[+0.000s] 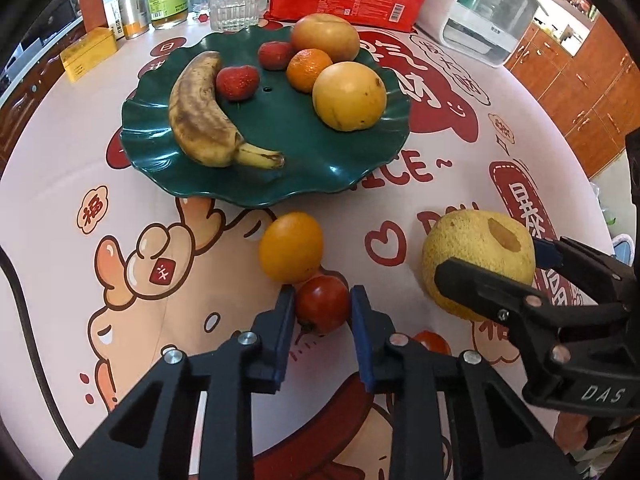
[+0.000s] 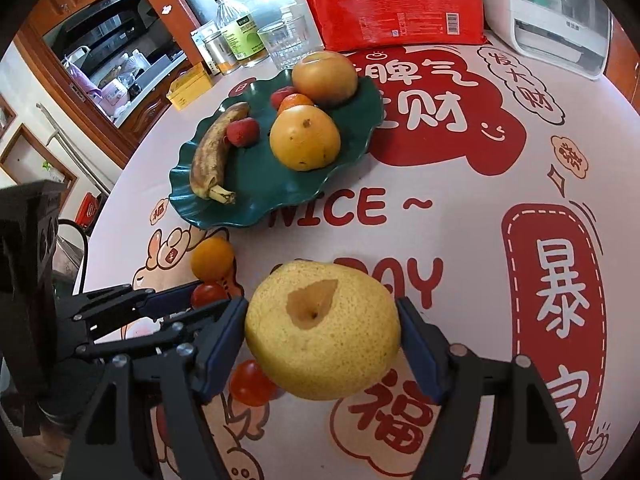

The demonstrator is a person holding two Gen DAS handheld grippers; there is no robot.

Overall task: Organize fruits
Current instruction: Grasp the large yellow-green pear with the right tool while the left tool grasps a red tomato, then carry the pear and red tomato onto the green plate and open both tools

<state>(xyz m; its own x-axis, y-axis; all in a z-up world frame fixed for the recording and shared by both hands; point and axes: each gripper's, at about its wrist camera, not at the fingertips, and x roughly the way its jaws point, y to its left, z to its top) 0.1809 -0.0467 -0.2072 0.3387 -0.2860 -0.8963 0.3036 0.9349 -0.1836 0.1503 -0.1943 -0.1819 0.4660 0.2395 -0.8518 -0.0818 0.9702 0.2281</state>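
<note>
While left tongs clamp tomato, right tongs grip pear, plate holding banana, strawberries, oranges.

Green plate; brown-spotted banana; red-and-cream cartoon tablecloth.

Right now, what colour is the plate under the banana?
Dark green, with a wavy rim; the plate shows best in the left wrist view.

Bright daylight; reddish wooden cabinets along the wall, dark oven built in, cartoon-printed counter.
</note>
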